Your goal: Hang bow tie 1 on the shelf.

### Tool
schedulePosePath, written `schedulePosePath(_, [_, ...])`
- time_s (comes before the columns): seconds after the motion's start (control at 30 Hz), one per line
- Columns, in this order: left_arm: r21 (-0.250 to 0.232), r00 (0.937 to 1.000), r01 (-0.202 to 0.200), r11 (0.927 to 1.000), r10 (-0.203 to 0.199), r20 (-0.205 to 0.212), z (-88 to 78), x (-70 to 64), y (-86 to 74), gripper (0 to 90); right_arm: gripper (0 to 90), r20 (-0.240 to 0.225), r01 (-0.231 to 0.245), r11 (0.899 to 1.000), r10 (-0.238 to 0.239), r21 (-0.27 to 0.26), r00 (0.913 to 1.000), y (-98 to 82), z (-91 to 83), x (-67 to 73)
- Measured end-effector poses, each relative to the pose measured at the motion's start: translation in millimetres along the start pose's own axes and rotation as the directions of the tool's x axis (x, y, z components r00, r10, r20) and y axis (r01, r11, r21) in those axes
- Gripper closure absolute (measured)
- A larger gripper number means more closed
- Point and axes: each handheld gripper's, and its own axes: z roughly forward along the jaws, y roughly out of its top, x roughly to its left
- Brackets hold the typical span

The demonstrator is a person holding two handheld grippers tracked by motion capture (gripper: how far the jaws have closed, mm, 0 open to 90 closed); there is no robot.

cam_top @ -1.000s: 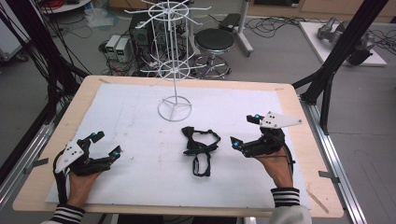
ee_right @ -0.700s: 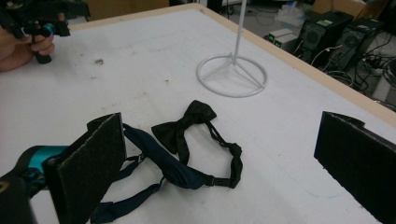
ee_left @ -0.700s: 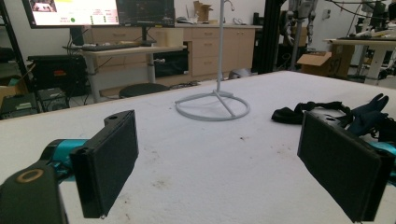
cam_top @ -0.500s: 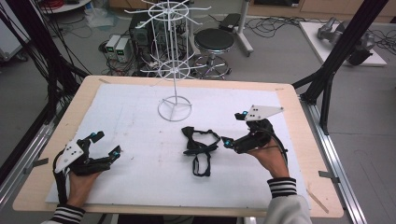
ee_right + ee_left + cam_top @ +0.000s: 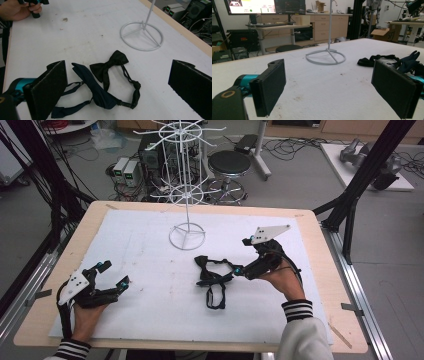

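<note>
Tracking the right gripper (image 5: 241, 255) sliding leftward across the white padded mat (image 5: 150, 250) over the last second, from well off to the right to just beside the two bow ties. Seeing its jaws spread wide, pinching nothing, with one teal-tipped jaw now nearly touching the ties' near edge in the high view.

Finding the ties lying mid-table, in front of the white wire display stand's round base (image 5: 187, 236) and apart from it. Looking along the right gripper's own jaws at both: the black fabric bow tie (image 5: 108, 65) lying flat with its thin strap looping away to a knot, and the navy fabric bow tie (image 5: 96, 90) lying beside it and partly crossing it, its strap trailing toward the camera. Both sitting between the open jaws but below them, not yet being gripped.

Noting the left gripper (image 5: 114, 273) staying put at the near left of the mat, jaws likewise spread and empty, well apart from the ties.

Judging from this that the approach is ending and a pick-up is beginning: probably lowering and closing on one tie next. Expecting trouble from the crossed straps, likely dragging the second tie along unless pinching one bow cleanly at its centre knot.
</note>
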Motion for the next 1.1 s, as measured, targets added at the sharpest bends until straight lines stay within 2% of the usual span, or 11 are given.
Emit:
schedulePosePath(0.2, [-0.001, 1.0000, 0.000, 1.0000, 0.000, -0.001, 0.1, -0.1, -0.1, 12.8, 1.8, -0.039, 0.056, 0.996, -0.053, 0.066, 0.9978, 5.6, 13.4, -0.5])
schedulePosePath(0.3, [0.001, 1.0000, 0.000, 1.0000, 0.000, 0.002, 0.0, 0.2, 0.0, 12.8, 5.4, -0.056, 0.064, 0.995, -0.060, 0.071, 0.9967, 6.4, 15.9, 0.3])
schedulePosePath(0.37, [0.001, 1.0000, 0.001, 1.0000, -0.001, 0.002, 0.0, 0.2, 0.1, 12.9, 5.4, -0.076, 0.080, 0.992, -0.073, 0.102, 0.9945, 6.0, 21.8, 1.4])
schedulePosePath(0.53, [0.000, 1.0000, -0.001, 1.0000, 0.001, 0.001, 0.2, 0.0, 0.0, 12.9, 5.7, -0.090, 0.109, 0.985, -0.097, 0.133, 0.9912, 6.2, 29.6, 3.0])
schedulePosePath(0.67, [0.002, 1.0000, 0.000, 1.0000, 0.000, 0.002, 0.1, 0.0, 0.1, 12.9, 6.1, -0.101, 0.099, 0.985, -0.085, 0.143, 0.9913, 5.7, 33.5, 2.2])
schedulePosePath(0.7, [0.001, 1.0000, -0.001, 1.0000, 0.001, 0.001, 0.1, 0.0, 0.0, 12.9, 6.1, -0.105, 0.101, 0.982, -0.084, 0.161, 0.9909, 4.7, 37.1, 1.7])
schedulePosePath(0.9, [0.002, 1.0000, 0.000, 1.0000, 0.000, 0.002, 0.2, 0.0, 0.1, 12.9, 6.1, -0.124, 0.112, 0.976, -0.090, 0.186, 0.9882, 4.4, 45.3, 3.6])
schedulePosePath(0.93, [0.003, 1.0000, 0.000, 1.0000, 0.000, 0.003, 0.1, 0.1, 0.1, 12.8, 6.1, -0.137, 0.131, 0.970, -0.104, 0.205, 0.9851, 4.4, 49.9, 4.6])
schedulePosePath(1.03, [0.004, 1.0000, -0.001, 1.0000, 0.001, 0.003, 0.1, 0.4, 0.1, 12.9, 6.1, -0.144, 0.137, 0.966, -0.107, 0.221, 0.9838, 4.7, 53.3, 5.9])
schedulePosePath(1.07, [0.003, 1.0000, -0.001, 1.0000, 0.001, 0.003, 0.1, 0.4, 0.1, 12.9, 6.2, -0.142, 0.159, 0.958, -0.128, 0.240, 0.9816, 5.9, 57.3, 7.2])
schedulePosePath(1.1, [0.003, 1.0000, -0.001, 1.0000, 0.001, 0.003, 0.1, 0.4, 0.1, 12.9, 6.2, -0.142, 0.159, 0.958, -0.128, 0.240, 0.9816, 5.9, 57.3, 7.2])
